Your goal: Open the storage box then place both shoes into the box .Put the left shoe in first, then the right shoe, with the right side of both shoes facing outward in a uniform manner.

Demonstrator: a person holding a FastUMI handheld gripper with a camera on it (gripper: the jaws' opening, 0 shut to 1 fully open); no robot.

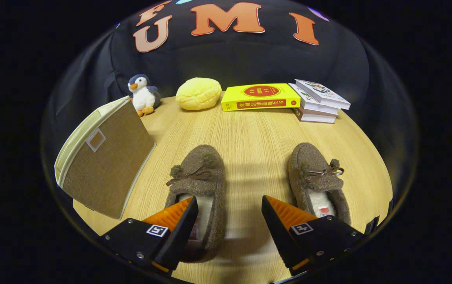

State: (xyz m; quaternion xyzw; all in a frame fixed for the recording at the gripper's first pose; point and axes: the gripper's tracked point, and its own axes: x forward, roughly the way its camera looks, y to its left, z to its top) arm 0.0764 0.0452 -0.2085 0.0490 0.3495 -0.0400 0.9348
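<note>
Hovering wide open, the gripper (pixel 230 205) hangs over the desk (pixel 249 130). The soft, light left shoe (pixel 204 173) lies under one finger; pinch its fuzzy side. The box (pixel 103 157) stands closed nearby.

**Clear lane up the middle, clutter on the flanks and at the back**

The gripper (pixel 230 205) stands with fingers wide apart and nothing between them. A bare strip of table (pixel 249 138) runs up the centre of the frame between the left shoe (pixel 200 177) and the right shoe (pixel 316 177). At left the closed storage box (pixel 105 157) stands tilted. Across the top, the penguin toy (pixel 143 94), yellow bun (pixel 198 93), yellow book (pixel 260 96) and book stack (pixel 316 102) line the far edge.
</note>
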